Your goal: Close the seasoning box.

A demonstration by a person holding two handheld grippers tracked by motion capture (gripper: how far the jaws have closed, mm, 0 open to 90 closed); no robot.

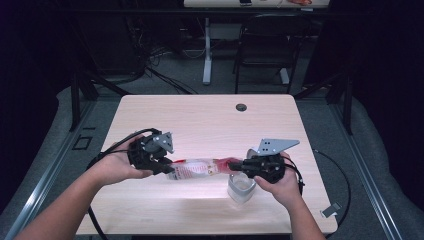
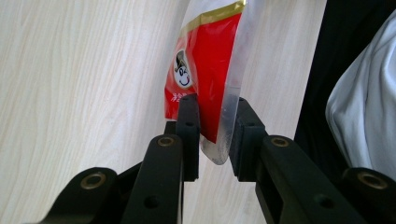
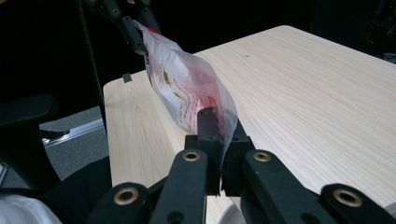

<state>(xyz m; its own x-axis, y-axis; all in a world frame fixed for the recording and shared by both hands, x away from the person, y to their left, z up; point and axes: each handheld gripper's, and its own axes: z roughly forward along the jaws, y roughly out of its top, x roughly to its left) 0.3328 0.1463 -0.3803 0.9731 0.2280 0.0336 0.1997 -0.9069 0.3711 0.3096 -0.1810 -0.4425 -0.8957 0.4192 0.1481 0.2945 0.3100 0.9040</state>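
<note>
At centre left of the high view, the left gripper [image 1: 167,166] pinched one end of a red-and-clear plastic snack packet [image 1: 200,169]. The packet hung level above the pale wooden table [image 1: 200,120], whose far half lay bare. The right gripper [image 1: 239,165] clamped its other end, just above a small clear plastic cup [image 1: 241,188] near the front edge.

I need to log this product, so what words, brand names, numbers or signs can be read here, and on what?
No text can be read.
Packet: a round cartoon face logo and small pale characters below it, too blurred to read.
Packet's other side: red print lines, too small to read.
</note>
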